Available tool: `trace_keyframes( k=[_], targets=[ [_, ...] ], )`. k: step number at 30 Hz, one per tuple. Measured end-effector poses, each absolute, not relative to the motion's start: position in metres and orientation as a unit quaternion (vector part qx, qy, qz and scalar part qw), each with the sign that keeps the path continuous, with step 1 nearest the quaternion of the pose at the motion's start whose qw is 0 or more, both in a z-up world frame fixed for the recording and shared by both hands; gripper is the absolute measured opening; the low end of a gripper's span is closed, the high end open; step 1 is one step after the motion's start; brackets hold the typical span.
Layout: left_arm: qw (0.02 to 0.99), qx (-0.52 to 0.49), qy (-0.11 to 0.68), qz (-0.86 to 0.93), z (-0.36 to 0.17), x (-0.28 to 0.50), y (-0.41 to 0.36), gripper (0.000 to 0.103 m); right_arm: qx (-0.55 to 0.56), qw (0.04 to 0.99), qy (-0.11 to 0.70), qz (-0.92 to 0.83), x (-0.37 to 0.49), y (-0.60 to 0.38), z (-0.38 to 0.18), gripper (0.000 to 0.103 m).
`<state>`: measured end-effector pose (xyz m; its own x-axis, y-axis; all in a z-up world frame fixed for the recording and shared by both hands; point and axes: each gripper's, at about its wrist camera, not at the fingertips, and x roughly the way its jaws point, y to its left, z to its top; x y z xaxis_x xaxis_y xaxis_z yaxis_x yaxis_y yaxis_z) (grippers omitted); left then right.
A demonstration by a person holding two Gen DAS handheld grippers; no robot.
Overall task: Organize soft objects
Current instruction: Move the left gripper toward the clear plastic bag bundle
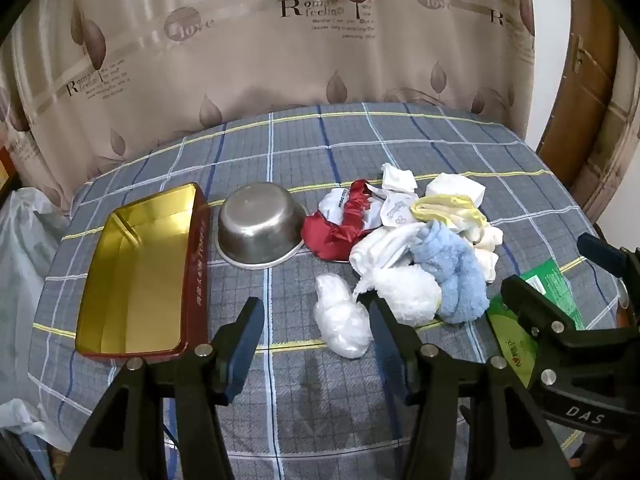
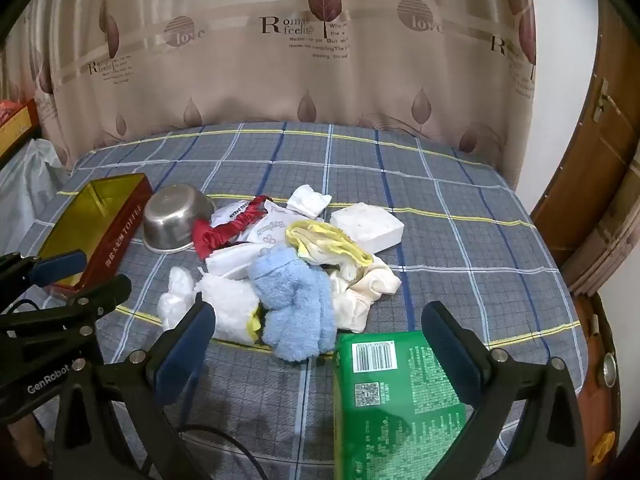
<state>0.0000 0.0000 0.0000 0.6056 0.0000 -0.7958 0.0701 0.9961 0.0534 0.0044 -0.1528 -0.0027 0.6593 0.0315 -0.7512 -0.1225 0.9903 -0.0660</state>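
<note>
Blue-padded jaws of left gripper [image 1: 316,336] and right gripper [image 2: 320,344] both apart, empty, hovering over plaid bed [image 2: 440,208]. Just beyond: soft pile [image 2: 296,264], blue fluffy sock [image 2: 296,300] nearest, green packet [image 2: 396,404] beside. Further left, gold tin [image 1: 136,276] and steel bowl [image 1: 256,228] empty. Sorting apparently not started; everything left.

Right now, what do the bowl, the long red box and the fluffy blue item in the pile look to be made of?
Bowl: metal, probably stainless steel; dull grey sheen with soft reflections. Long red box: likely a tin; its gold lining mirrors the light, and the red side carries printed lettering. Fluffy blue item: plush fleece or terry-like fabric; matte, fuzzy pile, though the exact fibre cannot be told.
</note>
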Motion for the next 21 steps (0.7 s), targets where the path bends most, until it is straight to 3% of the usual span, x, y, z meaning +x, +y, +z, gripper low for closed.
trace_keyframes(
  k=[21],
  targets=[
    [0.893, 0.033, 0.449, -0.011, -0.0076, -0.0008, 0.0041, 0.056, -0.052, 0.913, 0.403, 0.044, 0.0039, -0.1559, -0.0036, 0.102]
  ],
)
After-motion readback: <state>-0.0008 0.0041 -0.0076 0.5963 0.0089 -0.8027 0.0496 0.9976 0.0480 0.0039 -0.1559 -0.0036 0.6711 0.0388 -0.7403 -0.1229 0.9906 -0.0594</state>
